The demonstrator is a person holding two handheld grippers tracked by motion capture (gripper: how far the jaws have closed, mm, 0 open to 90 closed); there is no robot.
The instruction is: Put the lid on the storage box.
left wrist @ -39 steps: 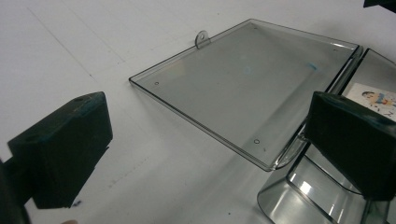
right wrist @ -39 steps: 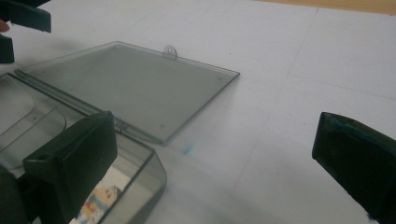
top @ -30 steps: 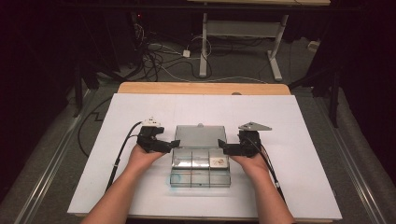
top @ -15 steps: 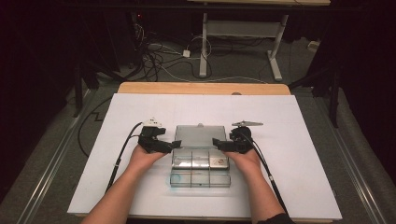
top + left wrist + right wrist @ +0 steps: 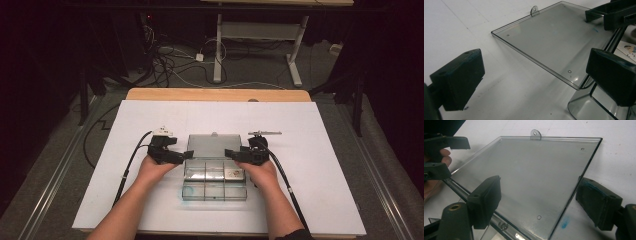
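Note:
A clear plastic compartment box (image 5: 215,192) sits at the front middle of the white sheet. Its clear lid (image 5: 212,145) lies open and flat behind it. My left gripper (image 5: 187,155) is at the lid's left edge, jaws wide open, and the lid's corner (image 5: 574,85) lies between them untouched. My right gripper (image 5: 229,153) is at the lid's right edge. Its jaws have just been closing and straddle that edge (image 5: 571,195), one over the lid (image 5: 531,170), one on the sheet, with gaps showing. The left gripper (image 5: 439,157) shows across the lid.
The white sheet (image 5: 325,150) covers a wooden table whose bare far edge (image 5: 215,94) shows behind. The box's back compartments (image 5: 215,172) hold shiny items. A blue smear (image 5: 565,223) marks the sheet by the lid. Cables (image 5: 170,60) and a desk frame stand on the floor beyond.
My right gripper has shifted left onto the lid's right edge and rolled, so its grey top plate now shows edge-on. The left hand has stayed put.

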